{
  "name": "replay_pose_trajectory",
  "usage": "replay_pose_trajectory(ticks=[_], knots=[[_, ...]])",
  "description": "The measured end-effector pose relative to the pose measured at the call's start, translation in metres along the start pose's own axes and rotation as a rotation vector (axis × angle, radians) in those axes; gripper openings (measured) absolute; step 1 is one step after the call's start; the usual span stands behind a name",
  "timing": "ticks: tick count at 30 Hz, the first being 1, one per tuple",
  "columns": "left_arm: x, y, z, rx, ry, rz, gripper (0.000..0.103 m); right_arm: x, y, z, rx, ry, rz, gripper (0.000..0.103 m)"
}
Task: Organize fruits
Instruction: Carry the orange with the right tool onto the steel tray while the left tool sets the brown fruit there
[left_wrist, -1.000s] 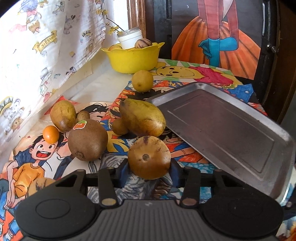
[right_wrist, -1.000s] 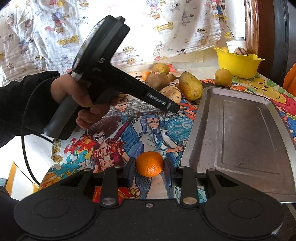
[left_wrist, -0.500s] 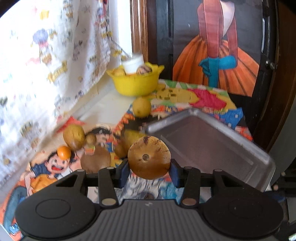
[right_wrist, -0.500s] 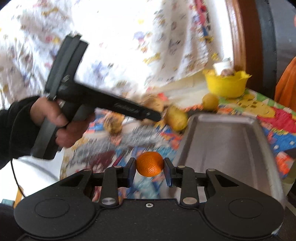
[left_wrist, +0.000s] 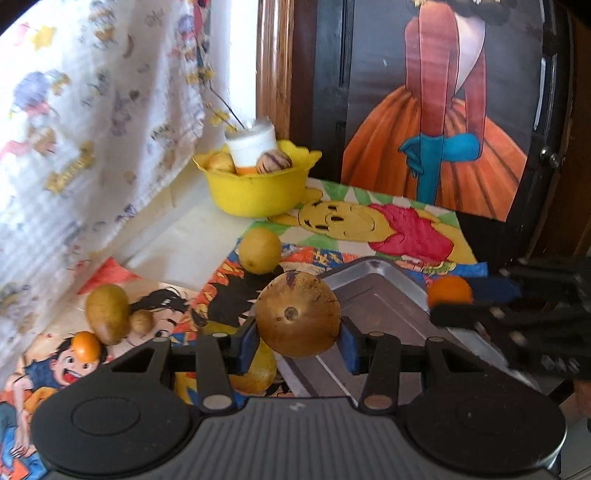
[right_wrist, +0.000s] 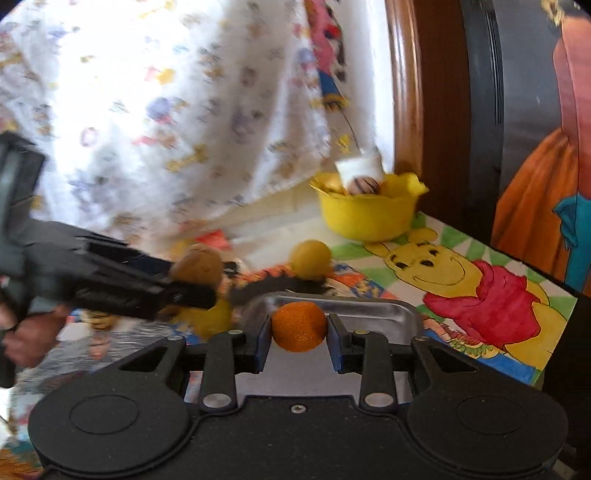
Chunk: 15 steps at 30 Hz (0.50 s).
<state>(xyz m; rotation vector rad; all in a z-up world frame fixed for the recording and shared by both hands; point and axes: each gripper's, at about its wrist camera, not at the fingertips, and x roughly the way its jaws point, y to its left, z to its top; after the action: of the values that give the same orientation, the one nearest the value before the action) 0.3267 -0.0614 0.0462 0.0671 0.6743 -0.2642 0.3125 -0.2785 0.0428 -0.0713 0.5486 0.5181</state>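
From the left camera, the left gripper (left_wrist: 297, 338), pinching the brown fruit (left_wrist: 297, 314), had lifted it over the tray (left_wrist: 373, 284); from the right, the right gripper (right_wrist: 299, 341) carried the orange (right_wrist: 299, 326) over the tray's far edge, so both seemed ready to drop

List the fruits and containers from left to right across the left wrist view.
Small orange on the mat → yellowish-brown fruit → yellow bowl → brown fruit in the left gripper → orange in the right gripper.

Black left tongs (left_wrist: 297, 345) with blue pads, silver pivot screws, ribbed grey housing, round black discs
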Motion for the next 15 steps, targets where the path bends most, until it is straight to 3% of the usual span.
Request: replay_pose_trajectory(ticks=[8, 15], knots=[[0.049, -0.003, 0.0, 0.0, 0.059, -0.009, 0.05, 0.069, -0.03, 0.002, -0.011, 0.101, -0.036, 0.034], [0.073, -0.01, -0.005, 0.032, 0.103, -0.007, 0.05, 0.088, -0.036, -0.01, 0.003, 0.139, -0.03, 0.034]])
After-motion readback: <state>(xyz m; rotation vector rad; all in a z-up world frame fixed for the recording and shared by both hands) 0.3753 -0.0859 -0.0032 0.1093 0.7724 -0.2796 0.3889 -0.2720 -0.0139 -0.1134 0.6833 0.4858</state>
